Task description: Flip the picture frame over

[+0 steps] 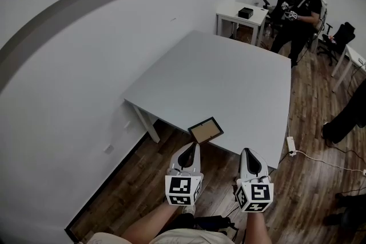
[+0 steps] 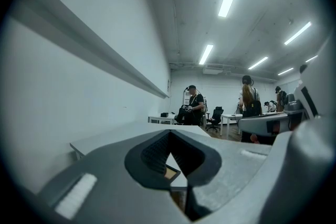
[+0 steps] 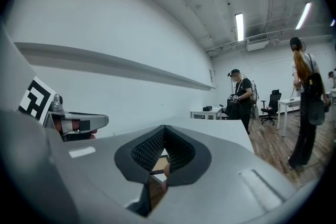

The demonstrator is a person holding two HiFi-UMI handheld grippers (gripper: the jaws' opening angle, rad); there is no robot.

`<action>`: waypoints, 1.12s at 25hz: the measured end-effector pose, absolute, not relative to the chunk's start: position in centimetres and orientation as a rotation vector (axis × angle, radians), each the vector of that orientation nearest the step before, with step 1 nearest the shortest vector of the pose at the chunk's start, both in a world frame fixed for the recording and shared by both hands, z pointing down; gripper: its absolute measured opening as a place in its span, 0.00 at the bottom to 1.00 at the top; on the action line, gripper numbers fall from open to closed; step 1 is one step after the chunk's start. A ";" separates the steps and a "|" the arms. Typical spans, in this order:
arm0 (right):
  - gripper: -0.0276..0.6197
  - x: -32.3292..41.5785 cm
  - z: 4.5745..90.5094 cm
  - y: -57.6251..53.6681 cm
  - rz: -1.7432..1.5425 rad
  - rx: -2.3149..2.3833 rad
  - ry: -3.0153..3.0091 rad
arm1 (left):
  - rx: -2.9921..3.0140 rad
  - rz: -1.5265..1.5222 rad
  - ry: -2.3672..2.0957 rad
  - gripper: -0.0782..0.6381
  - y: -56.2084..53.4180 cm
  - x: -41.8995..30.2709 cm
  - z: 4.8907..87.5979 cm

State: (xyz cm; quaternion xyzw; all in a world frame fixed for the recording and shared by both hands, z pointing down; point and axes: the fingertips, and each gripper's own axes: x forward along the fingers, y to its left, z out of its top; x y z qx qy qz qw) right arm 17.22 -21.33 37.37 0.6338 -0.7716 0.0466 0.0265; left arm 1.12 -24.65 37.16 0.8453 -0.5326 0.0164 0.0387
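Observation:
A small picture frame (image 1: 206, 130) with a dark border and a brown panel facing up lies flat at the near edge of the grey table (image 1: 229, 83). Both grippers hang over the floor just short of that edge, apart from the frame. My left gripper (image 1: 192, 150) is shut and empty, its tip pointing at the frame's near left corner. My right gripper (image 1: 247, 152) is shut and empty, to the right of the frame. Through the gap between the left gripper (image 2: 169, 139) pads shows a corner of the frame (image 2: 169, 171). The right gripper (image 3: 164, 131) view also shows the frame (image 3: 159, 163).
A white wall runs along the table's left side. At the back right a person (image 1: 300, 6) stands by a small white table (image 1: 241, 13) with a black box. A power strip (image 1: 290, 146) and cable lie on the wood floor to the right. Office chairs stand further back.

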 end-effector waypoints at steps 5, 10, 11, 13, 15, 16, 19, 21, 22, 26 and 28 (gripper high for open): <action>0.08 17.4 37.3 -20.9 0.139 1.955 -2.373 | 2.596 0.047 -1.630 0.11 -24.1 1.3 37.0; 0.08 17.4 37.4 -21.1 0.137 1.951 -2.371 | 2.594 0.044 -1.639 0.11 -24.4 1.3 36.9; 0.08 17.4 37.4 -21.1 0.140 1.950 -2.371 | 2.595 0.048 -1.639 0.11 -24.4 1.3 37.0; 0.08 17.4 37.5 -21.2 0.144 1.950 -2.369 | 2.594 0.056 -1.638 0.11 -24.5 1.3 37.0; 0.08 17.3 37.5 -21.3 0.144 1.950 -2.366 | 2.589 0.059 -1.635 0.11 -24.6 1.1 37.1; 0.08 17.3 37.5 -21.4 0.144 1.950 -2.366 | 2.584 0.057 -1.633 0.11 -24.6 1.0 37.2; 0.08 17.2 37.6 -21.4 0.147 1.950 -2.362 | 2.576 0.049 -1.633 0.11 -24.7 0.8 37.2; 0.08 17.2 37.7 -21.3 0.152 1.950 -2.360 | 2.576 0.049 -1.636 0.11 -24.6 0.8 37.2; 0.08 17.2 37.8 -21.2 0.156 1.950 -2.358 | 2.576 0.049 -1.636 0.11 -24.5 0.8 37.2; 0.08 17.2 38.0 -21.1 0.160 1.954 -2.355 | 2.574 0.054 -1.630 0.11 -24.4 0.7 37.4; 0.08 17.2 38.0 -21.1 0.160 1.957 -2.355 | 2.573 0.056 -1.626 0.11 -24.4 0.6 37.6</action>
